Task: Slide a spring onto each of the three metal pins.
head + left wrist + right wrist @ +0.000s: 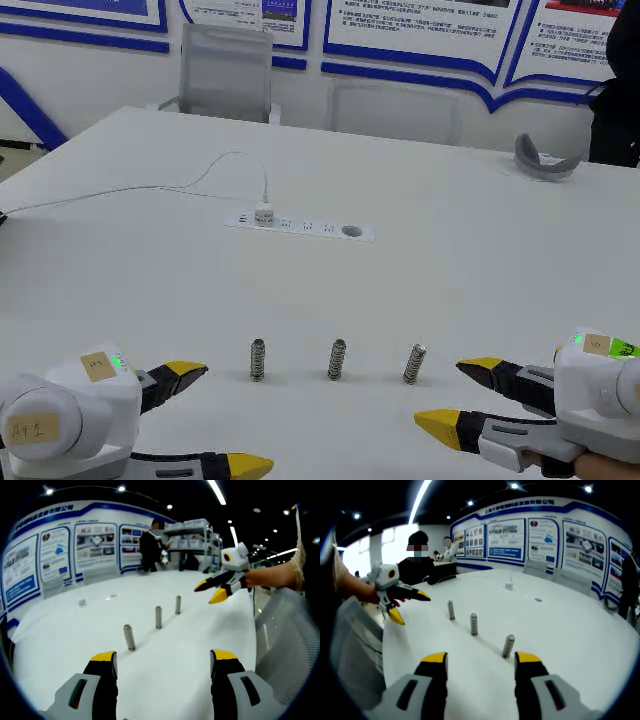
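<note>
Spanning the scene: white table (pixel 450 200). Left gripper (pixel 237 417), low at left, pointing inward, jaws spread, empty. Right gripper (pixel 439 392), low at right, likewise spread, empty. Three springs (pixel 337 359), standing in a row between them.

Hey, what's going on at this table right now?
A person holds a two-jaw gripper in each hand over a white table. The left gripper and the right gripper are both open and hold nothing. Between them three springs stand in a row, apparently already seated on their pins. The spring nearest the right gripper leans a little.
</note>
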`<state>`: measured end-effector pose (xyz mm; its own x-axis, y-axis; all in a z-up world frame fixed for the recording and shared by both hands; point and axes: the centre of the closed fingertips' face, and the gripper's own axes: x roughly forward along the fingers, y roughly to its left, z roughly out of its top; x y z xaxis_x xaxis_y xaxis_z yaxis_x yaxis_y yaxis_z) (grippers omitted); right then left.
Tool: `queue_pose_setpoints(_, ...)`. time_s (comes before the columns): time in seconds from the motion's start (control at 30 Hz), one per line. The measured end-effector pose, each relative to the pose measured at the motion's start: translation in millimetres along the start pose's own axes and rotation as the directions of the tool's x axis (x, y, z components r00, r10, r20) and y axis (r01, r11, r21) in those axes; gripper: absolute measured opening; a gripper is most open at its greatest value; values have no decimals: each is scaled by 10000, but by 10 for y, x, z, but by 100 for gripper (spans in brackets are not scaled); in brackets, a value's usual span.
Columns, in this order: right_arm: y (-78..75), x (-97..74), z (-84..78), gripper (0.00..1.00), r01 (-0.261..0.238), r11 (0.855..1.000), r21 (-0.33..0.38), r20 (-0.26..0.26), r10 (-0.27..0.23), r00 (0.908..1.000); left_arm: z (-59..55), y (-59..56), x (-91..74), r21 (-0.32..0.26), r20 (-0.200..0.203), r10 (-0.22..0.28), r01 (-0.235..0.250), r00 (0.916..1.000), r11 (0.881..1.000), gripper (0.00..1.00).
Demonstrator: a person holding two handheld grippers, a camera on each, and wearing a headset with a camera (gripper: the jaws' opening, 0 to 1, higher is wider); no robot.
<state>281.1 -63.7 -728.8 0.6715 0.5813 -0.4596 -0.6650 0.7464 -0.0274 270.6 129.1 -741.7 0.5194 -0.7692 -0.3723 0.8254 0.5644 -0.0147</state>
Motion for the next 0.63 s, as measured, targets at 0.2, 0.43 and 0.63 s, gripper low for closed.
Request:
queue_pose_setpoints(0.2,-8,-2,1,57,32,10000,8,31,-32,10000,-5,5,-5,8,-14,20,-20,10000,10000,77)
queue_pose_setpoints(0.43,-8,-2,3,57,52,10000,10,32,-52,10000,4,3,-5,12,-7,15,-15,10000,10000,77)
queue_pose_setpoints(0.63,-19,-1,-14,58,56,10000,70,-4,-56,10000,-3,4,2,2,-35,-6,6,10000,10000,77)
